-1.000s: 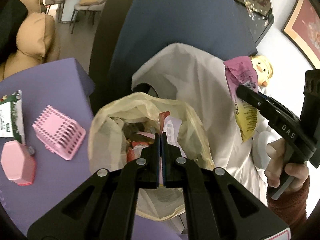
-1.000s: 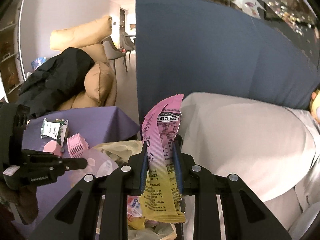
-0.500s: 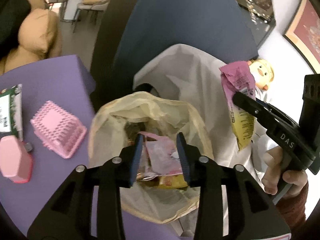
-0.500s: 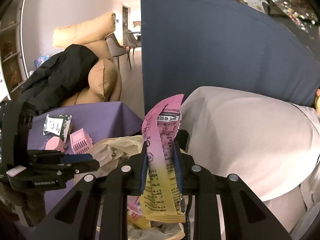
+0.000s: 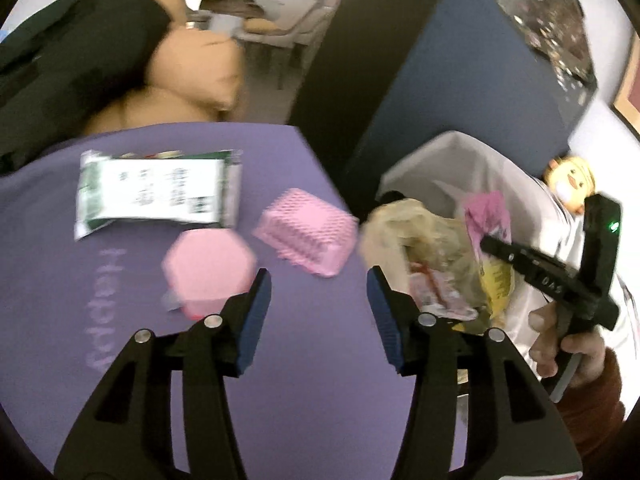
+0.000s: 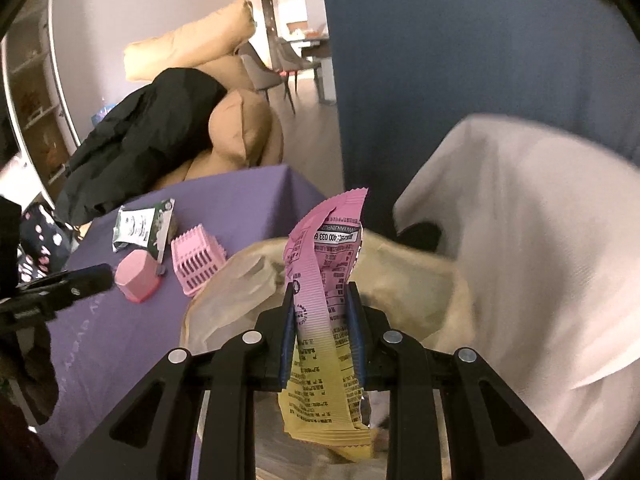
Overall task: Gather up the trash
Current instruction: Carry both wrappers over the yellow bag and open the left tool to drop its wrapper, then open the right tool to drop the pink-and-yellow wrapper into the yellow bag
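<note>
Right now my right gripper (image 6: pixel 322 334) pinches a pink-and-yellow wrapper (image 6: pixel 325 308) mid-length over the trash bag (image 6: pixel 404 280) — light, limp, crinkly film. My left gripper (image 5: pixel 320 320), just opening, stands half-wide and empty — near the green packet (image 5: pixel 156 192) at far left.

A matt purple cloth (image 5: pixel 304 412) is covering the counter (image 6: pixel 248 196) — the pink-and-yellow wrapper (image 6: pixel 324 300) is looking crinkled, the pink basket (image 5: pixel 308 236) plastic.
</note>
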`<state>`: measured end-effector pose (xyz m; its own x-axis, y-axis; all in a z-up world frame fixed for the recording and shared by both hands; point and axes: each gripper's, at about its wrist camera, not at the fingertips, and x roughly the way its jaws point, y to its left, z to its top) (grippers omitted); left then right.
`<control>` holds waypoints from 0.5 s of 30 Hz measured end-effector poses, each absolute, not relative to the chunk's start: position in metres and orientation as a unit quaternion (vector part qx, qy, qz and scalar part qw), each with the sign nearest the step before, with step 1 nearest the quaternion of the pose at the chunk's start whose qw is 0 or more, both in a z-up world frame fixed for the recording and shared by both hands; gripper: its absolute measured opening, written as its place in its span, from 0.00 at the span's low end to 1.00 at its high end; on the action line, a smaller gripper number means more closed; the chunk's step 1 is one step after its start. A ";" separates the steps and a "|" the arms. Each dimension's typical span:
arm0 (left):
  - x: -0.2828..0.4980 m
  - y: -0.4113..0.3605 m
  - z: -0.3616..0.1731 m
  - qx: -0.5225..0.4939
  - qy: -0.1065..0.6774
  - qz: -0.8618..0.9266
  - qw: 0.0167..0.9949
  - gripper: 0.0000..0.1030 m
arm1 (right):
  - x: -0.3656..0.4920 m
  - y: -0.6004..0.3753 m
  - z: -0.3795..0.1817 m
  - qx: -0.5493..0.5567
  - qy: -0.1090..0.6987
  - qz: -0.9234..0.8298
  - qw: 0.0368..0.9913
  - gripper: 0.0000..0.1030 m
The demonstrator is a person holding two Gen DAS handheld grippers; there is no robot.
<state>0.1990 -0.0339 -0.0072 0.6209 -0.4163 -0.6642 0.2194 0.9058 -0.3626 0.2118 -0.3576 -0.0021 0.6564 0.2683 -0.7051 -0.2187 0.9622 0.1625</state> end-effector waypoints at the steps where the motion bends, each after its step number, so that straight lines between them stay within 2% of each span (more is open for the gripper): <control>1: 0.198 -0.026 -0.008 -0.125 0.396 -0.171 0.893 0.47 | 0.214 -0.356 -0.008 0.035 0.398 0.135 0.907 0.22; 5: 0.192 0.008 -0.013 -0.129 0.390 -0.139 0.901 0.50 | 0.221 -0.347 -0.029 0.020 0.420 0.127 0.899 0.22; 12: 0.188 0.054 -0.027 -0.171 0.396 -0.105 0.896 0.50 | 0.224 -0.333 -0.051 -0.025 0.447 0.111 0.887 0.23; 15: 0.186 0.060 -0.034 -0.178 0.402 -0.102 0.892 0.50 | 0.225 -0.332 -0.058 -0.042 0.462 0.105 0.880 0.27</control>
<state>0.1860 0.0596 -0.0336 0.6563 -0.3255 -0.6806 0.0389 0.9155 -0.4003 0.2251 -0.3316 -0.0581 0.5510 0.1457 -0.8217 -0.2235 0.9744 0.0229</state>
